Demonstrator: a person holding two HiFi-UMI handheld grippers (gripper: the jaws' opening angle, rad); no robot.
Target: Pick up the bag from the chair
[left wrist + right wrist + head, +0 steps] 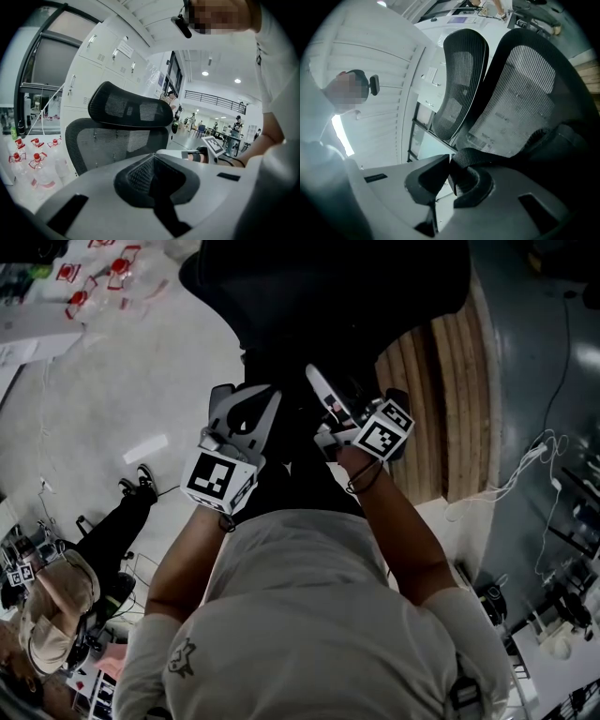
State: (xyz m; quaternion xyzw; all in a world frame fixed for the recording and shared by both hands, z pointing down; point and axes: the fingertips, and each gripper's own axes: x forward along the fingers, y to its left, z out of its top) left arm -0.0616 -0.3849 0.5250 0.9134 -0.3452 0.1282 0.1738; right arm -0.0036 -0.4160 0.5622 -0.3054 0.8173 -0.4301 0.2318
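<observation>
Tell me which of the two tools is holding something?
The right tool, pinching the black bag strap; the left tool holds nothing.

We face the chair [328, 287] head-on, its mesh back and headrest [129, 110] closing off the way straight ahead, with white cabinets [101, 61] behind it and wooden planks [450, 399] crowding the side to our right. On the other side of the chair, bare pale floor [122, 399] leaves a hand room to pass, bounded farther out by red-capped bottles [33, 161]. In front of the chair our two grippers sit side by side with little space between them, the right gripper [450, 161] clamped on a black strap [487, 156], the left gripper [153, 159] closed on nothing.
</observation>
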